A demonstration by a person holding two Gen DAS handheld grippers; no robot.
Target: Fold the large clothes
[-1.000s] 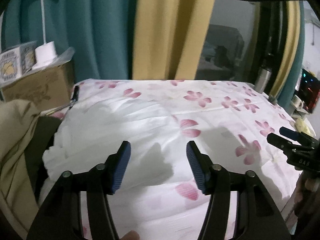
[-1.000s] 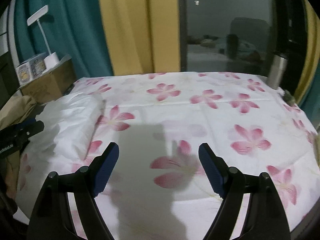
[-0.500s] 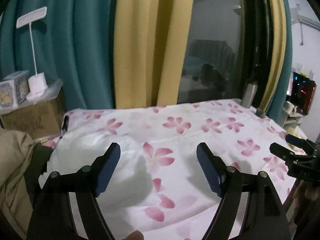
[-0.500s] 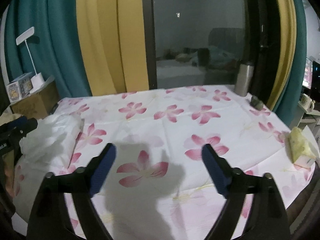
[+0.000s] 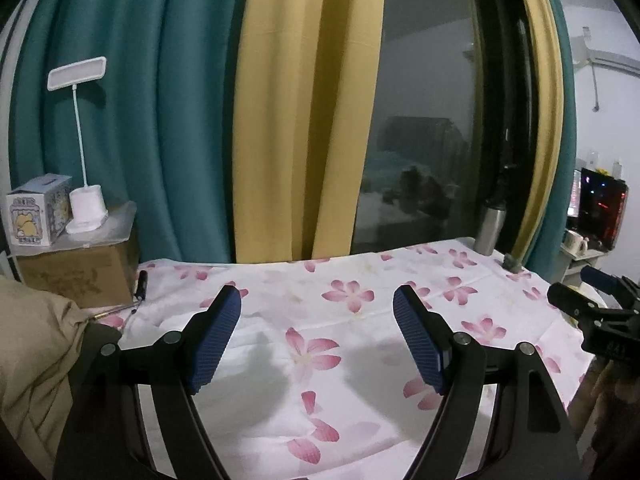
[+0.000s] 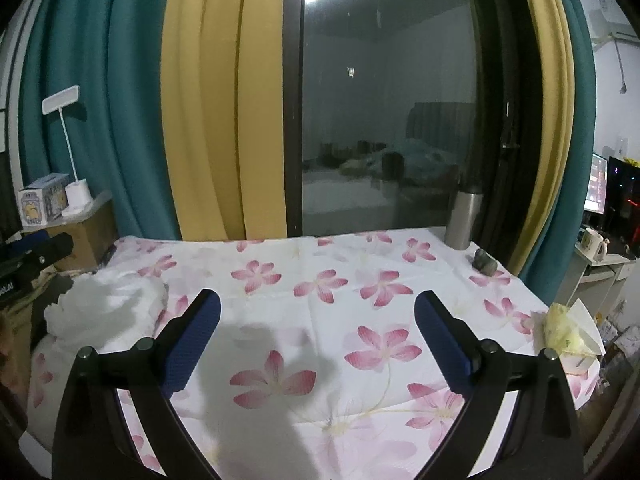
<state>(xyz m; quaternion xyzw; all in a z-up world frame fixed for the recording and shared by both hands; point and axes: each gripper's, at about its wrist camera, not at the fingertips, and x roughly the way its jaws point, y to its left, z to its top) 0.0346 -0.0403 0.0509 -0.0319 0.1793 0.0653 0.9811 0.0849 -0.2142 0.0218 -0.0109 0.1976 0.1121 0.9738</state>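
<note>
A folded white garment [image 6: 108,308] lies bunched at the left end of the table, on the pink-flowered cloth [image 6: 320,280]. In the left wrist view its white edge [image 5: 160,316] shows just left of my left finger. My left gripper [image 5: 316,300] hangs open above the cloth with nothing between its blue pads. My right gripper [image 6: 318,300] is above the middle of the table, its jaws opening, also with nothing between them. Each gripper shows at the edge of the other's view: the right gripper [image 5: 592,308] and the left gripper [image 6: 36,252].
A cardboard box [image 5: 80,272] with a white lamp [image 5: 86,208] and a small carton stands at the left. Beige cloth [image 5: 36,352] lies beside it. A steel flask [image 6: 464,220], a dark lump [image 6: 484,262] and a tissue pack [image 6: 568,332] sit on the right side. Curtains and a window close the back.
Both grippers have risen and tipped up, so more curtain and window show. Both pairs of jaws stand wider. The white garment has dropped low and left in both views.
</note>
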